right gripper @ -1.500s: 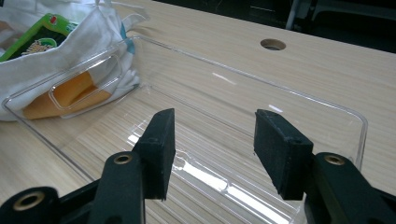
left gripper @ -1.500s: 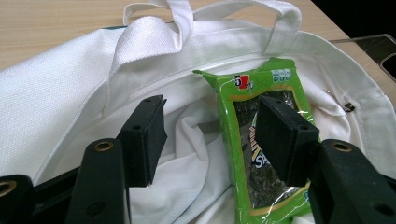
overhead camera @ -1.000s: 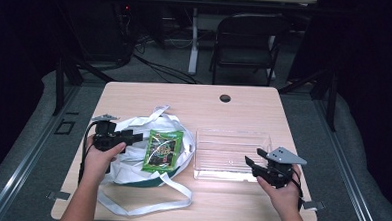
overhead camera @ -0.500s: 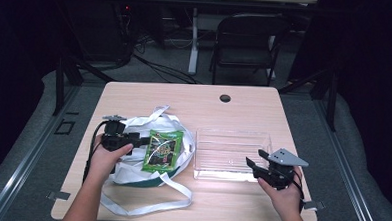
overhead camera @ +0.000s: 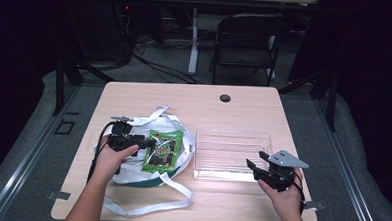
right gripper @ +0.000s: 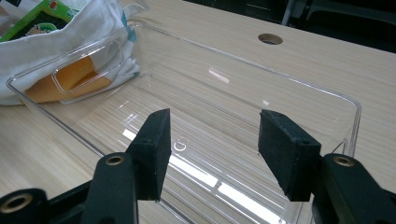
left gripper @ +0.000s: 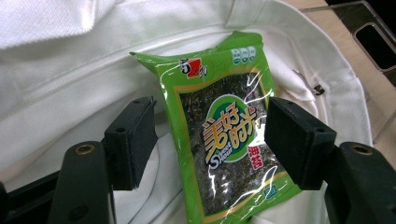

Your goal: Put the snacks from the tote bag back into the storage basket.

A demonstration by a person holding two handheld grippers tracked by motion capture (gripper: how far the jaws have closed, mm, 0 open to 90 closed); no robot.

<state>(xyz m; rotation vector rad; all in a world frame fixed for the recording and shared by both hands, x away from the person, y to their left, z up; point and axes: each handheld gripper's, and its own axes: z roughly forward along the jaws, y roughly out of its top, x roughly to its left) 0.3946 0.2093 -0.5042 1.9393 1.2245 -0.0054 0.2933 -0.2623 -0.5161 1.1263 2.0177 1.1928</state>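
Observation:
A green seaweed snack packet (overhead camera: 163, 150) lies on top of a crumpled white cloth bag (overhead camera: 131, 173) with long straps, left of the table's middle. My left gripper (overhead camera: 143, 144) reaches it from the left. In the left gripper view the packet (left gripper: 224, 116) lies between the two pads (left gripper: 133, 140), which stand wide and do not press on it; the jaws of my left gripper (left gripper: 210, 140) have just been opening. A clear plastic tray (overhead camera: 268, 143) sits empty right of the bag. At its near right corner my right gripper (overhead camera: 254, 166) is open, and my right gripper (right gripper: 212, 140) has nothing between its jaws above the tray (right gripper: 299, 84).
A round cable hole (overhead camera: 225, 98) is in the tabletop at the back. A black folding chair (overhead camera: 247, 42) and cables stand on the floor behind the table. The bag's strap (overhead camera: 145, 204) trails toward the front edge. The bag (right gripper: 70, 28) touches the tray's far end.
My left gripper has moved right, up to the packet, and its jaws have spread wider. The right hand and the tray have stayed put.

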